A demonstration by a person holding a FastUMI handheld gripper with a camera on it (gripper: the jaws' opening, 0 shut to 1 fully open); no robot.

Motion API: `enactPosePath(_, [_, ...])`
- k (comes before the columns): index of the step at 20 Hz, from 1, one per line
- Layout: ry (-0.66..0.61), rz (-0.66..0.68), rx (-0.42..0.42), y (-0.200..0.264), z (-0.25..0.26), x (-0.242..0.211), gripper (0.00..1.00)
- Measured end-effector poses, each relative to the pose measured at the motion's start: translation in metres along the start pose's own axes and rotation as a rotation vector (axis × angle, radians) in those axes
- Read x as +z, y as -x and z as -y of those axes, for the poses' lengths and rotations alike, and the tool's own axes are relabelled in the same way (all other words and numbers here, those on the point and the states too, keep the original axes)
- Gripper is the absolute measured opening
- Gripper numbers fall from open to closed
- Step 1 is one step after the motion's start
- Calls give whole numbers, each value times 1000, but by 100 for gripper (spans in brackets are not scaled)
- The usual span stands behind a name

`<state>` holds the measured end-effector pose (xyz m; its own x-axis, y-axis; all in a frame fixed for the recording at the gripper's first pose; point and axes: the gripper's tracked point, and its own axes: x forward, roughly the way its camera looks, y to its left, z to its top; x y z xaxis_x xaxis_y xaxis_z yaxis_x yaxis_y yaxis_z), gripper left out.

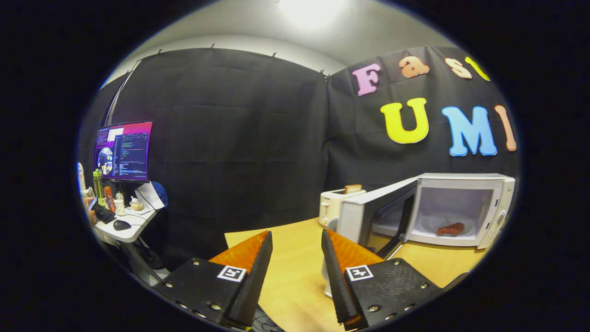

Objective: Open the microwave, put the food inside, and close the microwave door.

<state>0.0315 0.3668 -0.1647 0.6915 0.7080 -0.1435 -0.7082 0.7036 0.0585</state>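
Microwave [461, 203] door [375, 214] swung open, gripper [297, 240] fingers apart

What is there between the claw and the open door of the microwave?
Only bare table. In the gripper view the open, empty claw has the microwave door just ahead, off to one side, swung wide; the food lies inside the microwave.

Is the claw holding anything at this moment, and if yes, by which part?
Nothing is held. The claw is open over the table, with only bare tabletop between its fingers.
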Motion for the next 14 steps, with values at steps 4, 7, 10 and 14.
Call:
enactPosePath(4, [-26, -109, -40, -54, 6, -40, 11])
enactPosePath(7, [-32, -161, -138, -80, 29, -58, 11])
enactPosePath(10, [19, -175, -134, -75, 30, -69, 0])
enactPosePath(14, [75, -164, -182, -45, 56, -70, 0])
